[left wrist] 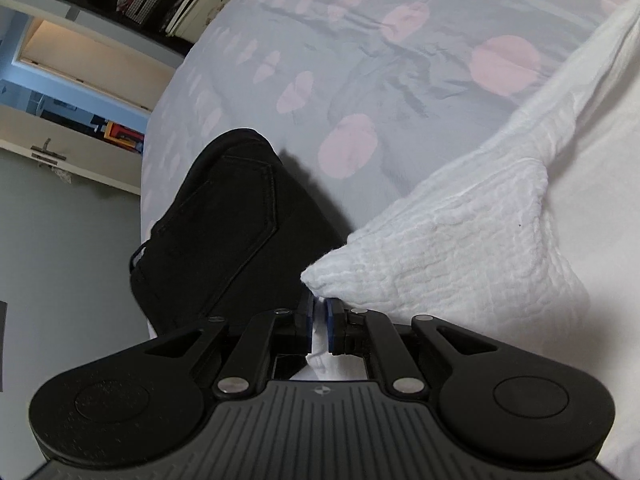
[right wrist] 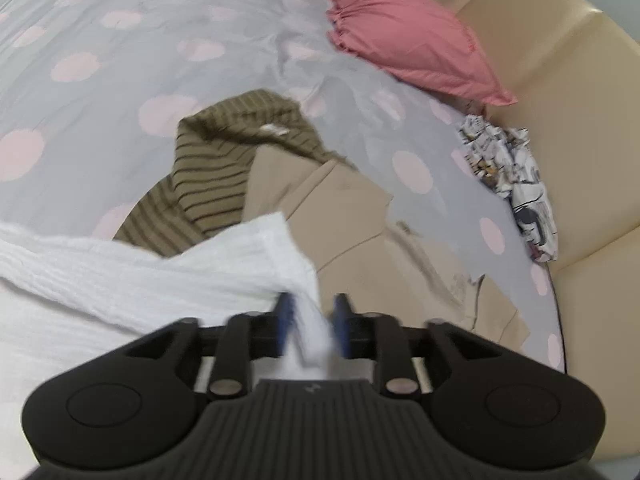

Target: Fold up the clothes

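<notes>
A white crinkled cloth (left wrist: 460, 240) lies on the bed, and one folded corner of it reaches my left gripper (left wrist: 320, 312). The blue pads stand almost together, pinching the white fabric between them. In the right wrist view the same white cloth (right wrist: 140, 276) spreads to the left, and a strip of it runs between the fingers of my right gripper (right wrist: 313, 316). There the pads stand apart with the fabric loose between them; this part of the picture is blurred.
Folded black jeans (left wrist: 224, 224) lie at the bed's left edge, with floor and a wardrobe (left wrist: 92, 52) beyond. A striped olive garment (right wrist: 216, 168) and a beige one (right wrist: 360, 240) lie on the dotted grey sheet (right wrist: 100, 40). A pink pillow (right wrist: 408, 40) and a printed cloth (right wrist: 516, 184) rest against the cream headboard (right wrist: 560, 80).
</notes>
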`<action>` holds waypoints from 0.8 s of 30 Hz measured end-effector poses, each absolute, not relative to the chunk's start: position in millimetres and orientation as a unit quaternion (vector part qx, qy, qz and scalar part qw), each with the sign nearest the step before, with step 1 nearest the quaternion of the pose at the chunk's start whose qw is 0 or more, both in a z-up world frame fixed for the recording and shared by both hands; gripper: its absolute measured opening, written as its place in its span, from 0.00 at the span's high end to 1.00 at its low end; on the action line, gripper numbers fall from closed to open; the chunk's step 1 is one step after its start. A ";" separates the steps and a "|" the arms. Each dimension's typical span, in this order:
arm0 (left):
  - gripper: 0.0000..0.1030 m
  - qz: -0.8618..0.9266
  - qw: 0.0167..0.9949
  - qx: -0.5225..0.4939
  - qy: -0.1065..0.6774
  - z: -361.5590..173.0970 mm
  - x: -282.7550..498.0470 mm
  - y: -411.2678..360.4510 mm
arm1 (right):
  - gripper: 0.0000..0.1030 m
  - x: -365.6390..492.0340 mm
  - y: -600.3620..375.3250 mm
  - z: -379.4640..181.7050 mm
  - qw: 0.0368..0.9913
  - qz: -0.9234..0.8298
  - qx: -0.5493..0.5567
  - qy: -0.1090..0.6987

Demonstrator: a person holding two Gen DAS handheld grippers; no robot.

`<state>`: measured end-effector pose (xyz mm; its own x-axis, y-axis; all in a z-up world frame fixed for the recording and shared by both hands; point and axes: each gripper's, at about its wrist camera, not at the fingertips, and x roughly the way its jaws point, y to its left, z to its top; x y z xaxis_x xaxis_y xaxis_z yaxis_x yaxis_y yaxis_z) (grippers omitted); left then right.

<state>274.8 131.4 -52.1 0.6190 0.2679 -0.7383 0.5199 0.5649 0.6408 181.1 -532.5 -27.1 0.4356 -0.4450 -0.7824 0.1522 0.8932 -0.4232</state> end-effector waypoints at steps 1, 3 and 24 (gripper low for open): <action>0.91 -0.081 0.774 0.455 0.433 -53.2 275.4 132.4 | 0.63 180.3 -534.1 -24.0 0.840 -0.182 -0.141 0.492; 0.88 -0.080 0.774 0.450 0.439 -54.3 275.3 135.3 | 0.63 179.2 -537.6 -16.8 0.848 -0.188 -0.128 0.478; 0.55 0.021 0.815 0.395 0.423 -9.7 226.6 166.8 | 0.73 187.4 -554.9 -11.2 0.883 -0.138 -0.035 0.447</action>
